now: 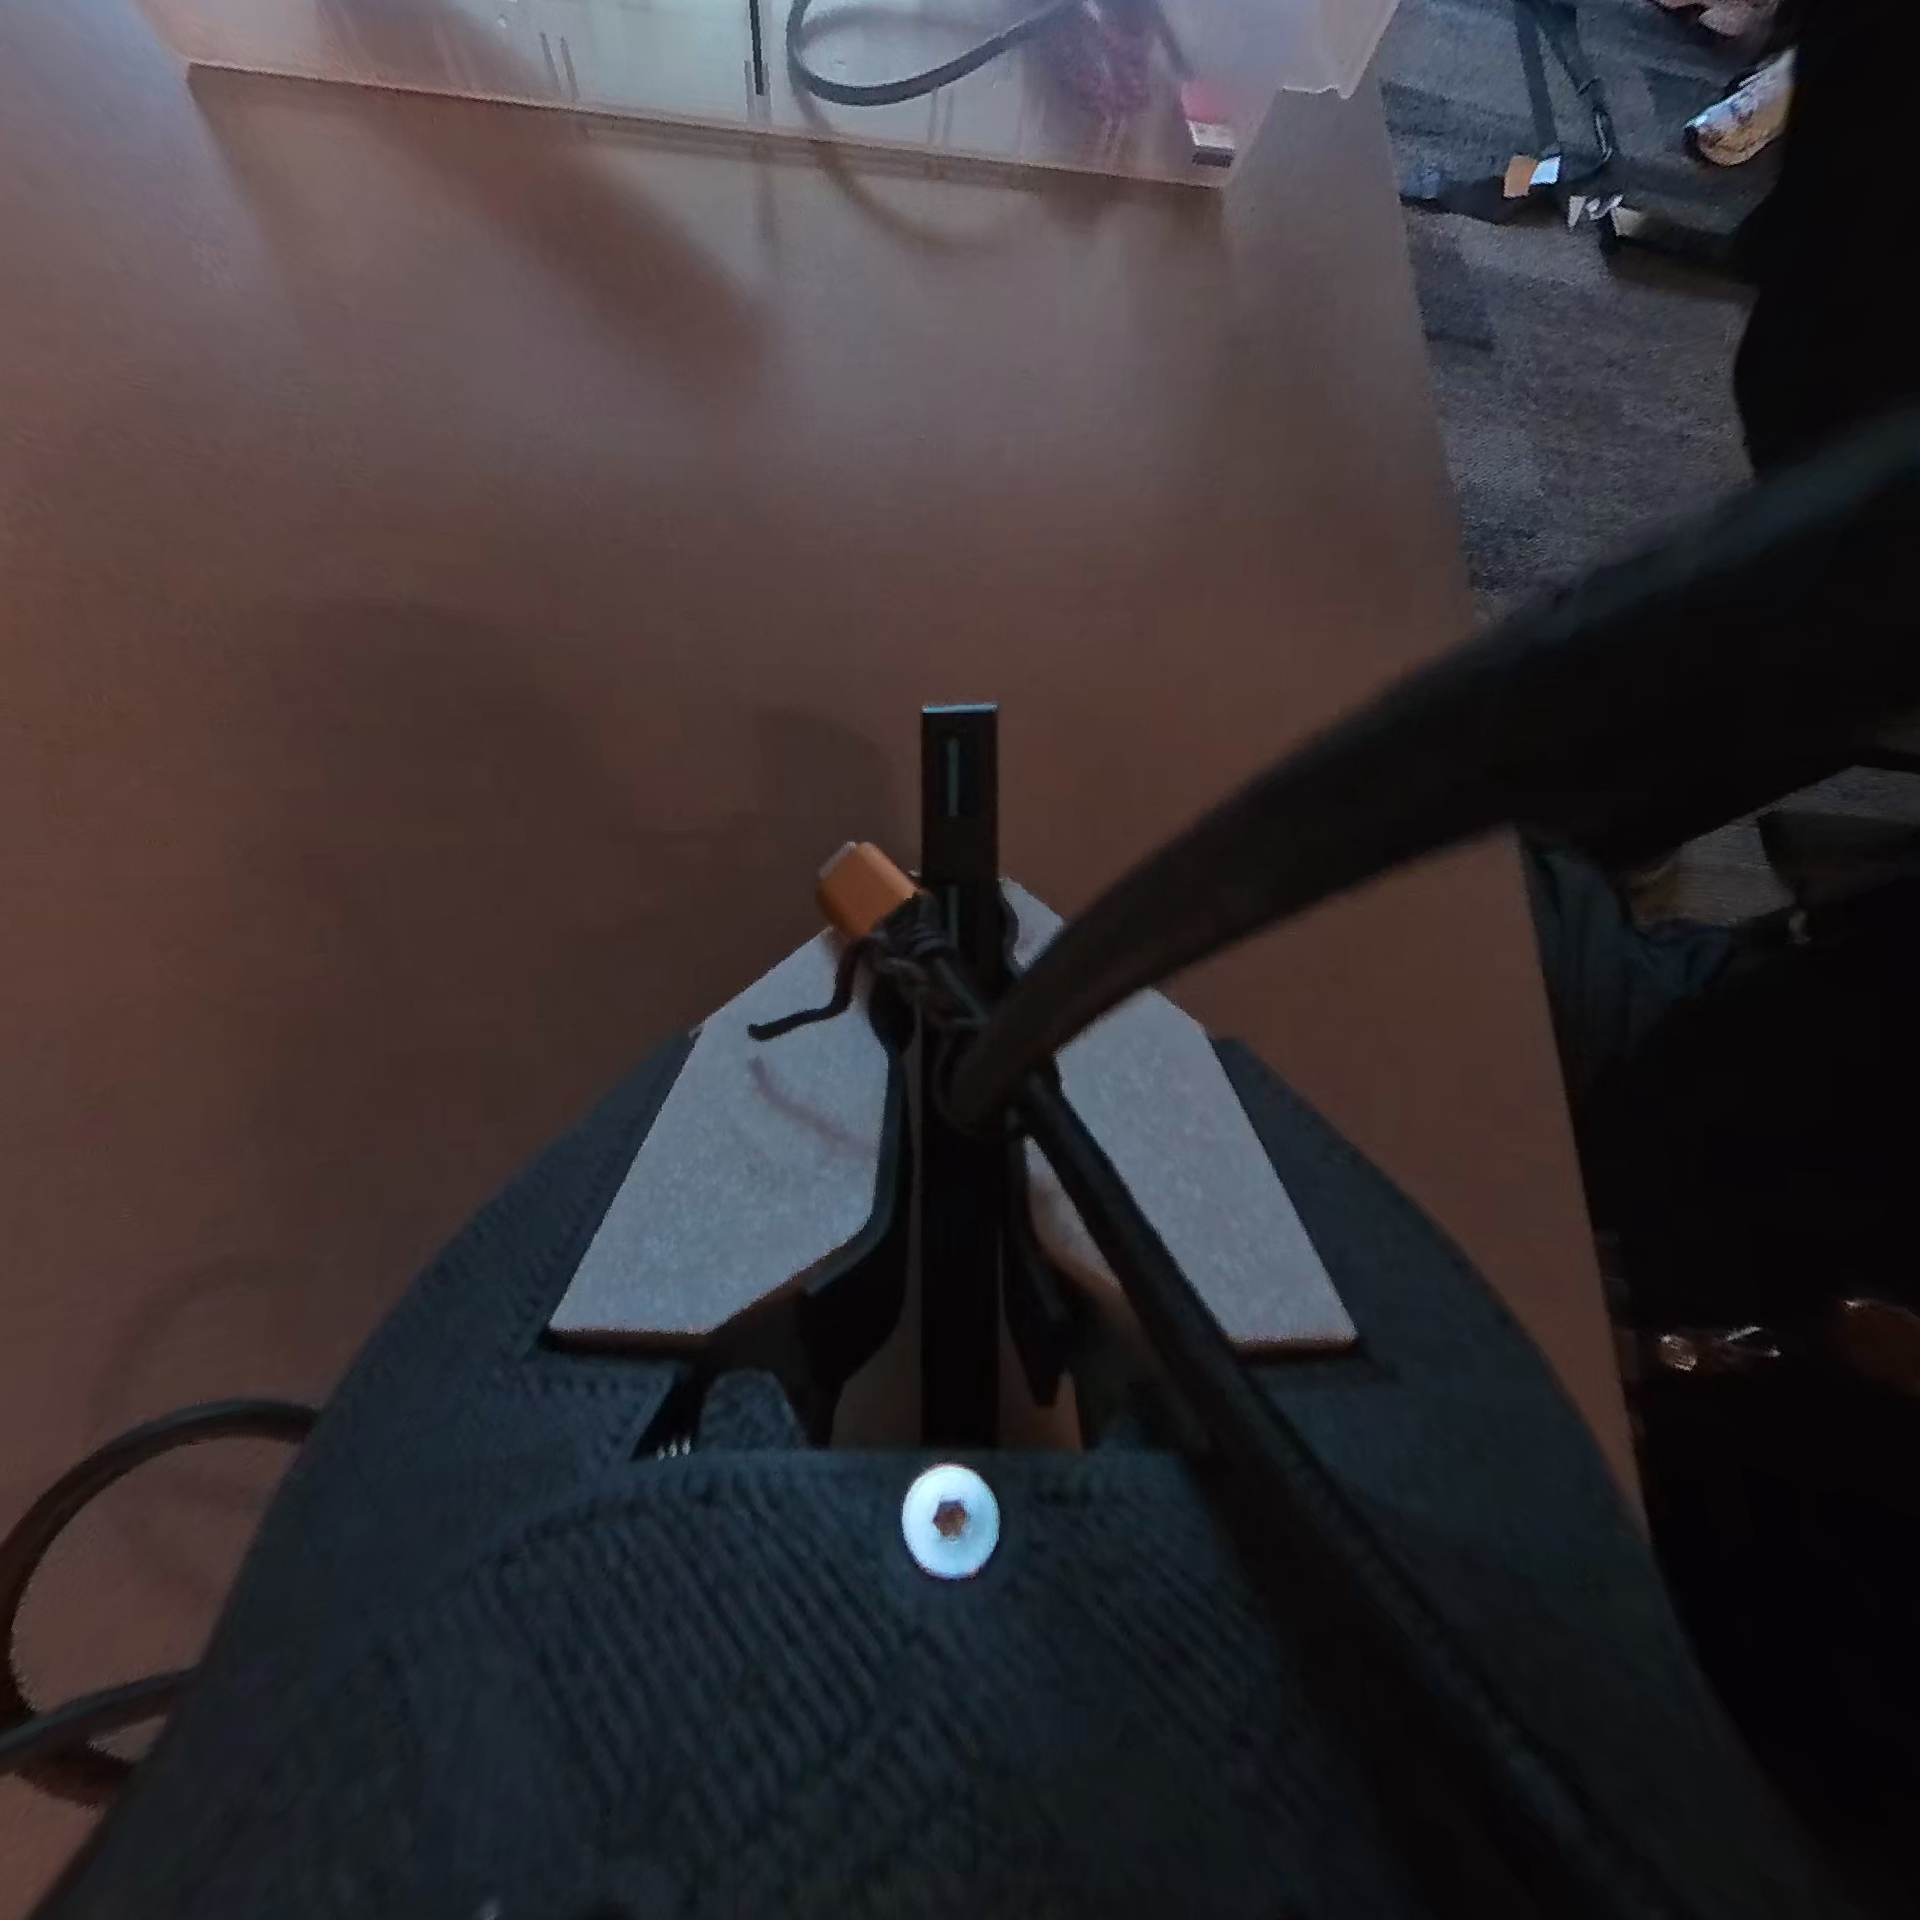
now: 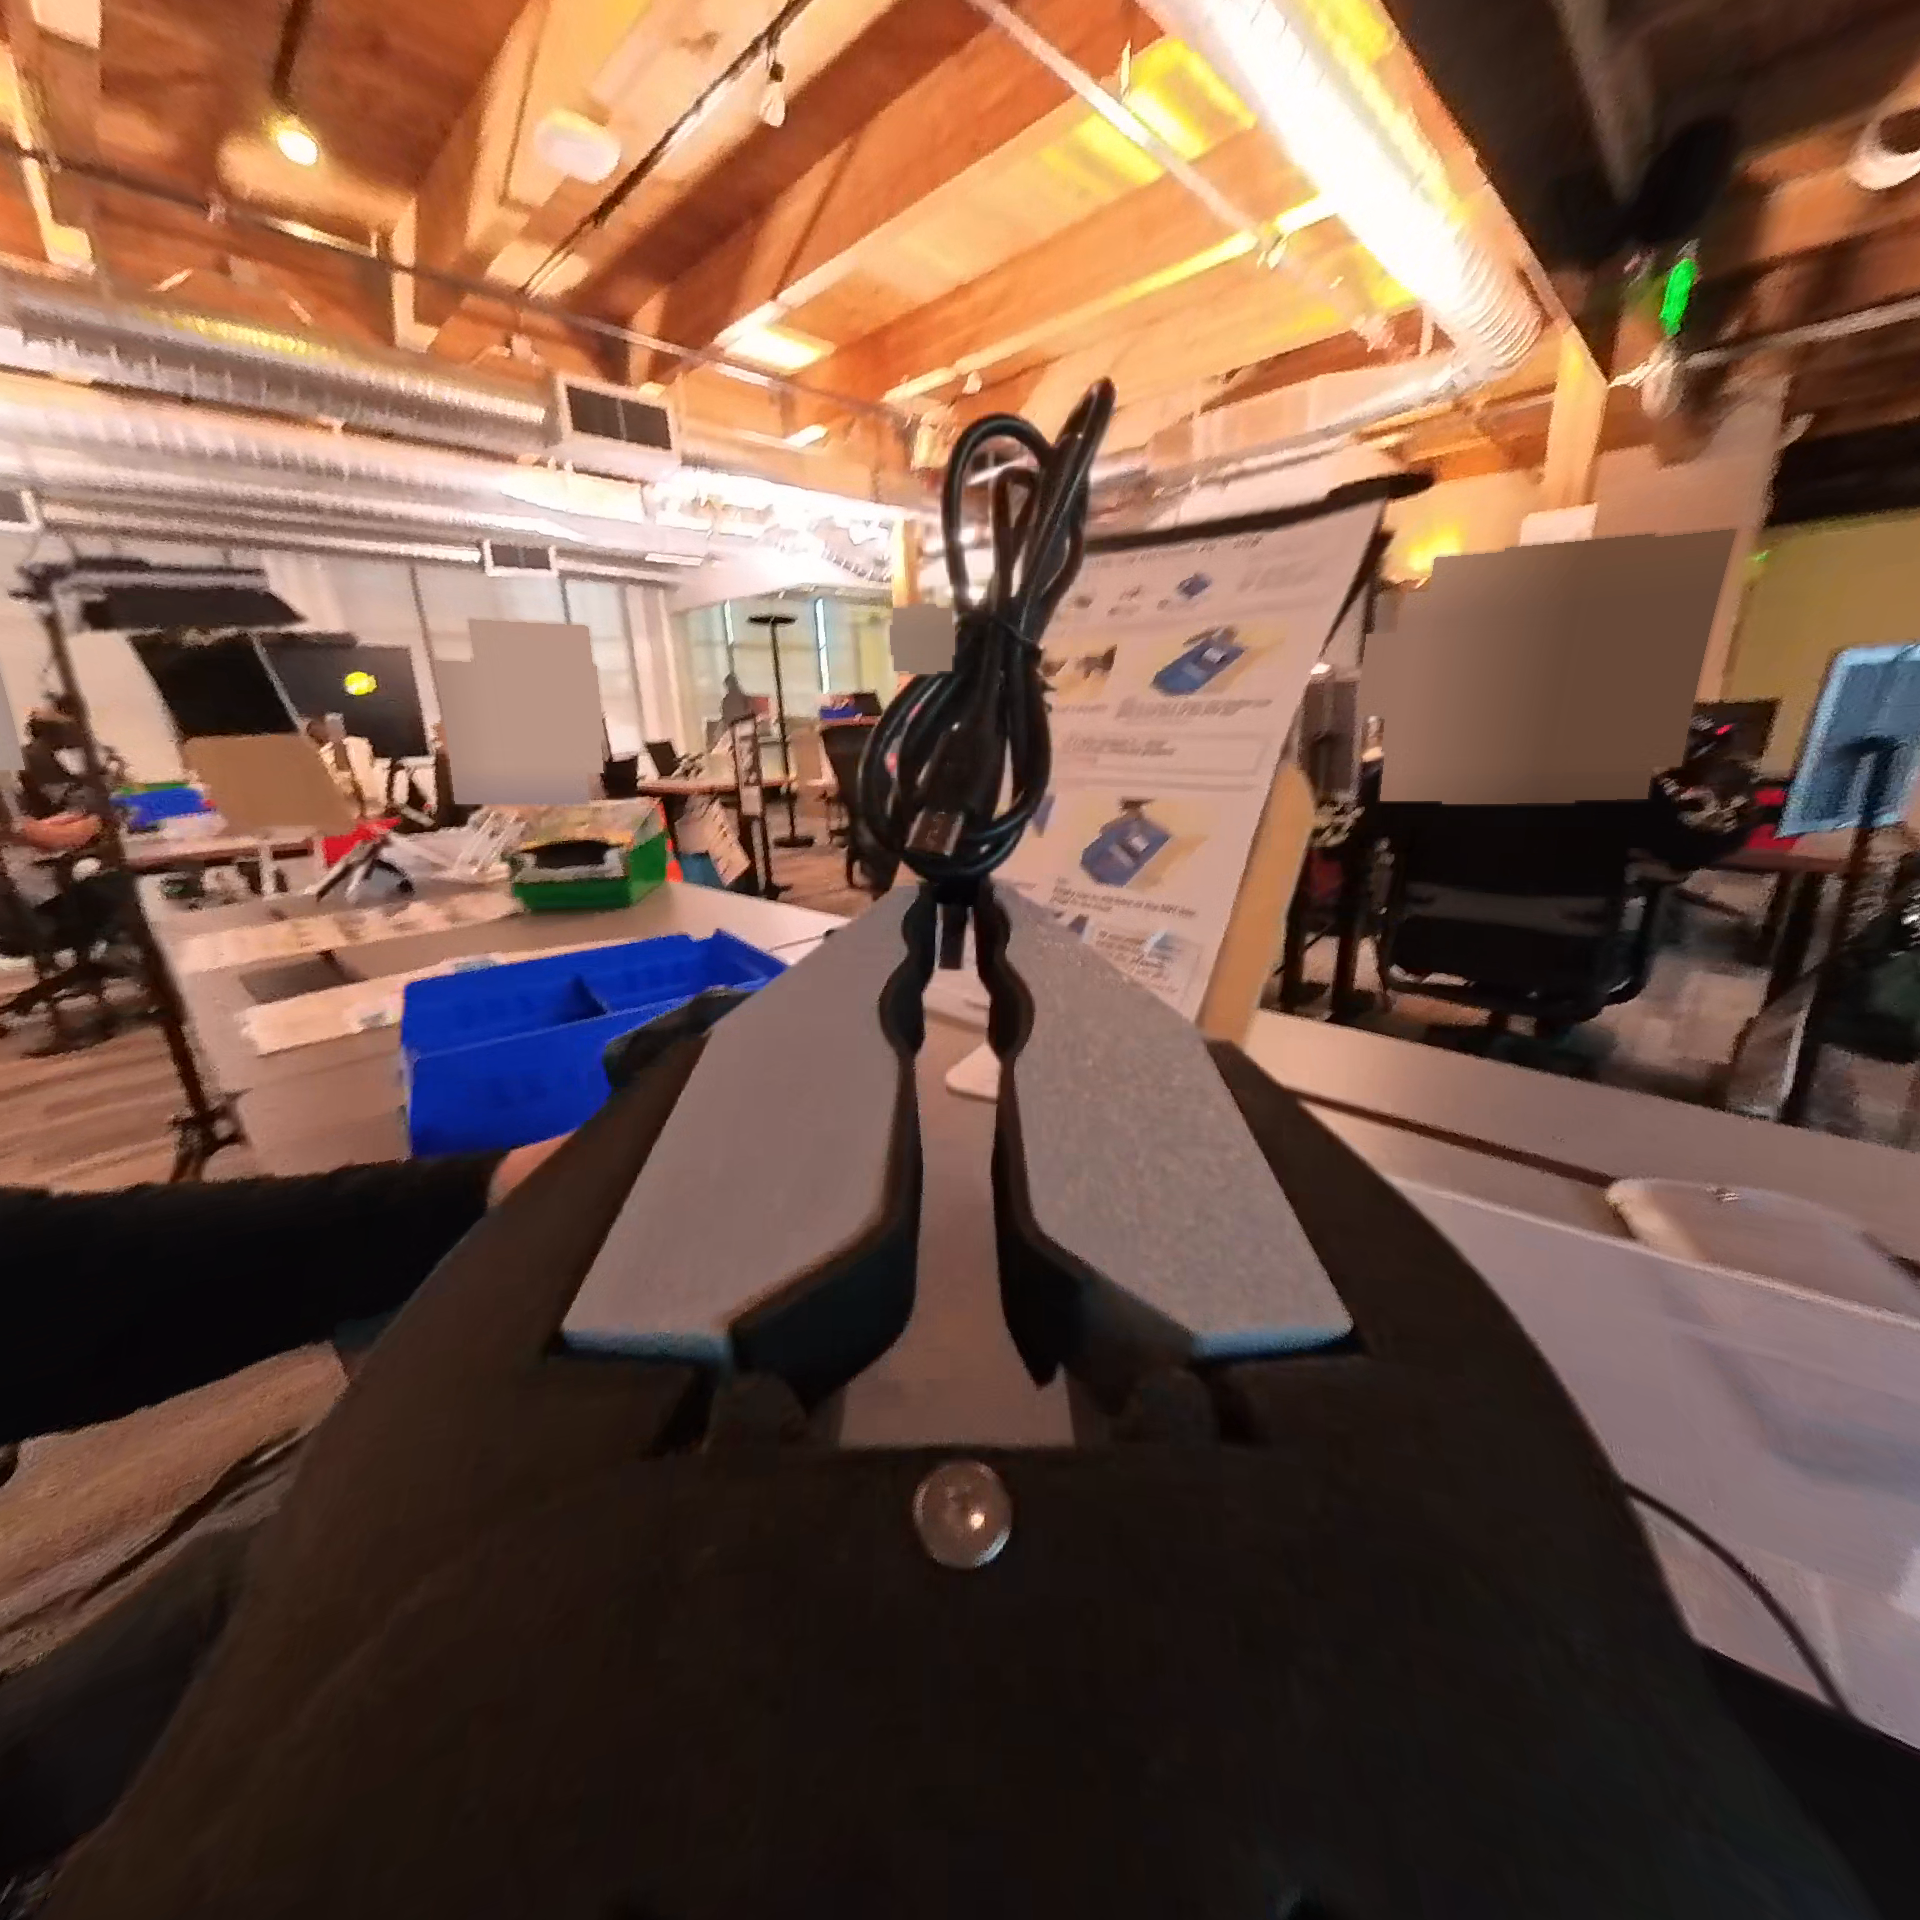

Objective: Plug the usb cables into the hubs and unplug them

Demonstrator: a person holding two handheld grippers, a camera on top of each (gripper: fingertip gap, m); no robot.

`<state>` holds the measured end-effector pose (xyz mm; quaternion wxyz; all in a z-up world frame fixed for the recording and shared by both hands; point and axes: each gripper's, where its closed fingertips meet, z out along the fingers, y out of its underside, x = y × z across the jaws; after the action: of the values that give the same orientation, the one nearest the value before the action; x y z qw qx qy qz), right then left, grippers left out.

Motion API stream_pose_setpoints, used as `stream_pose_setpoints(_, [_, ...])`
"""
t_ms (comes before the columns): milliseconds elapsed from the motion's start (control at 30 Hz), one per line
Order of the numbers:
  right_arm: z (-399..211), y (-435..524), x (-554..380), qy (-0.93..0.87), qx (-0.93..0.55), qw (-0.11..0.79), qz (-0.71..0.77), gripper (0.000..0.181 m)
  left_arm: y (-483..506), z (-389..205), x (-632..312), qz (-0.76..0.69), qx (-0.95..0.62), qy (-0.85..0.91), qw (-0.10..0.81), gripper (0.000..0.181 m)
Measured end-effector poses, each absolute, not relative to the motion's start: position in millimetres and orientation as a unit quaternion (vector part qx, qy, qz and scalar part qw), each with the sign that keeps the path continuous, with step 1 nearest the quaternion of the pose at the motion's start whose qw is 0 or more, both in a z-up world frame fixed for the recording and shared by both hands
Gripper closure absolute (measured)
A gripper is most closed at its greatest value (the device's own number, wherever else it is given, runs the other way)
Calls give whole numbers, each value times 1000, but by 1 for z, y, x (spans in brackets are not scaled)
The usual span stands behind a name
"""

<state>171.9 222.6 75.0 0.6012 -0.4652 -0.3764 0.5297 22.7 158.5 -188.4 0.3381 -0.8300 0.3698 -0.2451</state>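
Between right tongs (image 2: 954, 935): coiled black cable (image 2: 971, 665), unlabelled.

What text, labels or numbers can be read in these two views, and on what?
Printed sheet with blue pictures, behind the coiled black cable: lines of print, too blurred to read.
Green lit sign near the ceiling: blurred, unreadable.
Left wrist view: no writing visible on the black hub or the table.

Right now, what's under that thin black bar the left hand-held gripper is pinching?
Brown tabletop lies beneath the black hub. The hand-held gripper hides its lower length, and an orange plug sits beside it.
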Motion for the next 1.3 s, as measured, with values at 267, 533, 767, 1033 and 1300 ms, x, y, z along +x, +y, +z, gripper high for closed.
stream_pose_setpoints(267, [106, 221, 221, -327, -437, 661, 516, 178, 158, -193, 23, -246, -833, 370, 330, 169])
stream_pose_setpoints(533, [119, 217, 243, -308, -420, 681, 515, 178, 158, -192, 22, -250, -833, 367, 331, 170])
stream_pose_setpoints(767, [123, 219, 256, -293, -415, 695, 509, 178, 157, -193, 22, -249, -833, 369, 330, 170])
stream_pose_setpoints(1033, [124, 227, 272, -275, -419, 706, 501, 178, 157, -193, 23, -248, -833, 370, 328, 170])
stream_pose_setpoints(1300, [123, 234, 282, -260, -422, 710, 500, 178, 156, -194, 23, -248, -833, 371, 327, 170])
